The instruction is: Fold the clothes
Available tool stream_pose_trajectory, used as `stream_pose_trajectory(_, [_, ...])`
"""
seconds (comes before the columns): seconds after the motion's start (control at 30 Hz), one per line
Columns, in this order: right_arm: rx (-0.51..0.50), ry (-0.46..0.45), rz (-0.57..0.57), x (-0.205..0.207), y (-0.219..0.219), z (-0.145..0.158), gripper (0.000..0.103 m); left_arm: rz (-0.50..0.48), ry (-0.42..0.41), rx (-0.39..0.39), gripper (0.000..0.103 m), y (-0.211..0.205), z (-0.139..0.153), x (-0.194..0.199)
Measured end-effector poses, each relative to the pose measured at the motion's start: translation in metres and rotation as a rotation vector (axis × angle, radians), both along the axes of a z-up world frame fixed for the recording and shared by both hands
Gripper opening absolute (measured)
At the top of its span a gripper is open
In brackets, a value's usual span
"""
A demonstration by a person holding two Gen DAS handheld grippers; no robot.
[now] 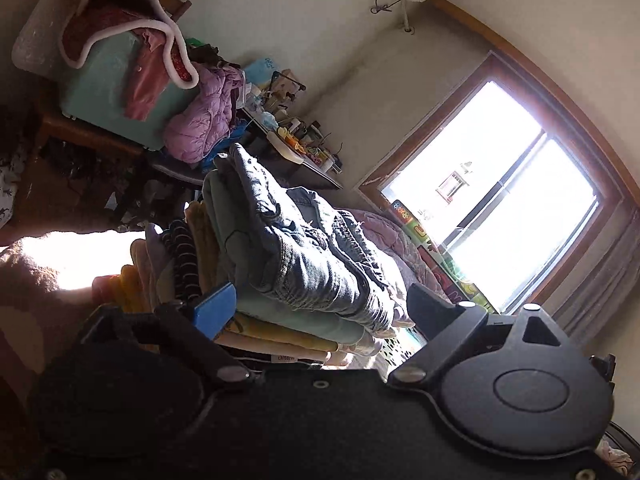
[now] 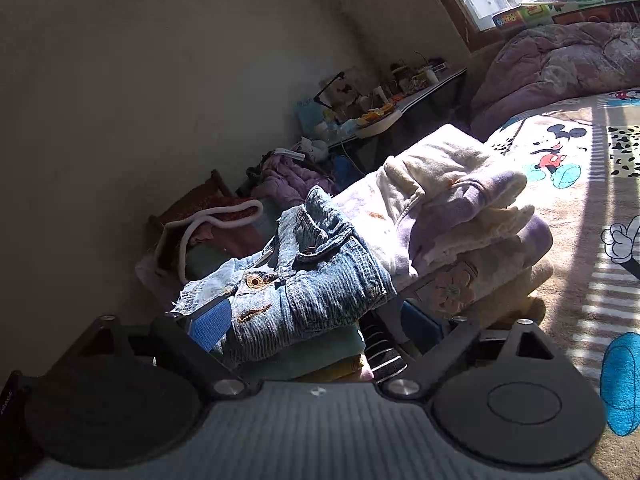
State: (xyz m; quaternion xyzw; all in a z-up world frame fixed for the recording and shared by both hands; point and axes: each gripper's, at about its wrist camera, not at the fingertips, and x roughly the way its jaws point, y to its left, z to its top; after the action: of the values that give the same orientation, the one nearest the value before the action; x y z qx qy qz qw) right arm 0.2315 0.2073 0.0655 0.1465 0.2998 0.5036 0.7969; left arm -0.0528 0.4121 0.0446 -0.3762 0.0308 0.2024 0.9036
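Observation:
A folded denim jacket (image 1: 304, 256) lies on top of a stack of folded clothes (image 1: 192, 260) on the bed. My left gripper (image 1: 320, 312) stands open and wide at the near end of the stack. Its blue pad (image 1: 214, 308) is beside the stack's edge, and the other finger is well off to the side. In the right wrist view the denim jacket (image 2: 312, 280) sits between the wide-open fingers of my right gripper (image 2: 316, 332). The blue pad (image 2: 210, 326) is close against the denim, while the opposite finger stays apart from it.
A second pile of cream and lilac fleece garments (image 2: 460, 208) sits beside the stack on the cartoon-print bedsheet (image 2: 560, 152). A purple quilt (image 2: 560, 60) is bunched near the window (image 1: 500, 200). A cluttered desk (image 1: 296, 148) and a chair heaped with clothes (image 1: 120, 60) stand along the wall.

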Motion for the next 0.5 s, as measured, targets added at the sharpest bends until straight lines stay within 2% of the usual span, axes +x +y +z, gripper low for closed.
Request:
stream_pose_trajectory(0.03, [-0.012, 0.0, 0.002, -0.008, -0.006, 0.002, 0.102, -0.001, 0.025, 0.025, 0.102, -0.007, 0.002, -0.002])
stream_pose_trajectory(0.13, [-0.045, 0.015, -0.004, -0.029, -0.028, 0.001, 0.102, 0.003, 0.112, 0.101, 0.102, -0.027, 0.009, -0.009])
stream_pose_trajectory(0.3, [-0.151, -0.019, -0.044, -0.061, -0.052, 0.0, 0.102, 0.065, 0.363, 0.243, 0.103, -0.065, 0.026, -0.002])
stream_pose_trajectory(0.5, [-0.274, -0.103, -0.071, -0.101, -0.073, 0.007, 0.102, 0.123, 0.477, 0.357, 0.103, -0.104, 0.038, -0.01])
